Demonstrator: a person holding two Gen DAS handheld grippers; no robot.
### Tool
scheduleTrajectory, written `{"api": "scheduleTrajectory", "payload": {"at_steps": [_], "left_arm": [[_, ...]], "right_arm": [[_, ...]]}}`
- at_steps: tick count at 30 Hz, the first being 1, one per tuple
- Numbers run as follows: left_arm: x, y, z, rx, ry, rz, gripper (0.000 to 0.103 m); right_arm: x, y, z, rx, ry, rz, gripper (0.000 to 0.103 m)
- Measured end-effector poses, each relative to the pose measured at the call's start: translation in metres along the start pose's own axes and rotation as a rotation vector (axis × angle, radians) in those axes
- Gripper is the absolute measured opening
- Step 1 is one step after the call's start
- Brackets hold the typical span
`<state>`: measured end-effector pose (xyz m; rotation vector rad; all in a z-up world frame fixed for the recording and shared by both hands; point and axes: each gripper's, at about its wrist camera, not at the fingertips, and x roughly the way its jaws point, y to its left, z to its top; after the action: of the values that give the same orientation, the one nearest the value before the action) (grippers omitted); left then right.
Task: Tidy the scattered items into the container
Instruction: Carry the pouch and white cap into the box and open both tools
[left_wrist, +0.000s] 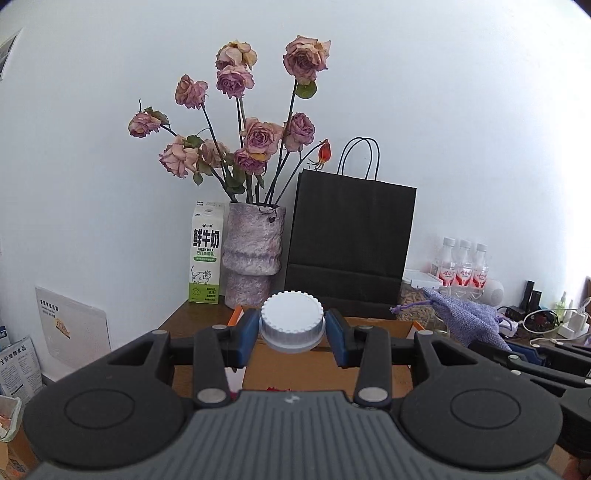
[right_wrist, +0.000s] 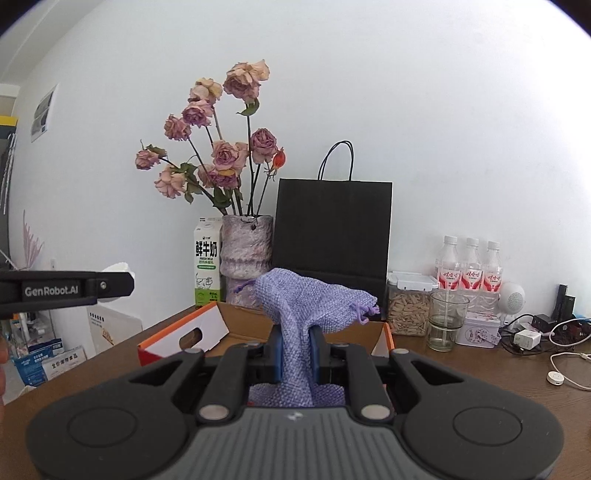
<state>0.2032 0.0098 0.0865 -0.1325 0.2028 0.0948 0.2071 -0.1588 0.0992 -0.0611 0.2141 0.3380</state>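
Cap (left_wrist: 291, 325) left view; pouch (right_wrist: 314, 306) right.

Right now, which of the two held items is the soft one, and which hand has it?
The purple drawstring pouch, pinched between the right gripper fingers, sags like cloth. The left gripper holds a rigid white ribbed-cap bottle.

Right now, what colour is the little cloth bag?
Light purple woven drawstring pouch; right wrist view shows it best.

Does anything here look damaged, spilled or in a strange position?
Nothing is spilled or broken. Only the roses in the vase look odd: dried and drooping. The purple pouch hangs bunched in the right gripper.
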Motion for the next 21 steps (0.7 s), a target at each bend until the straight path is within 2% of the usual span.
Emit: {"api": "scheduleTrajectory", "payload": {"at_steps": [6,12,18,21], "left_arm": [[0.075,-0.01,0.01,-0.03,0.049,0.059,0.041],[0.14,-0.001,-0.01,-0.114,0.191,0.1,0.041],[0.17,0.007,-0.036,-0.092,0.339,0.12,0.041],[0.172,0.01,-0.04,-0.098,0.368,0.121,0.041]], "right_arm": [[0.077,-0.005,0.015,0.038,0.059,-0.025,0.013],[0.154,-0.01,0.001,0.131,0.191,-0.032,0.013],[0.173,-0.006,-0.019,0.101,0.258,-0.048,0.013],[0.177,-0.006,-0.023,0.101,0.28,-0.046,0.013]]}}
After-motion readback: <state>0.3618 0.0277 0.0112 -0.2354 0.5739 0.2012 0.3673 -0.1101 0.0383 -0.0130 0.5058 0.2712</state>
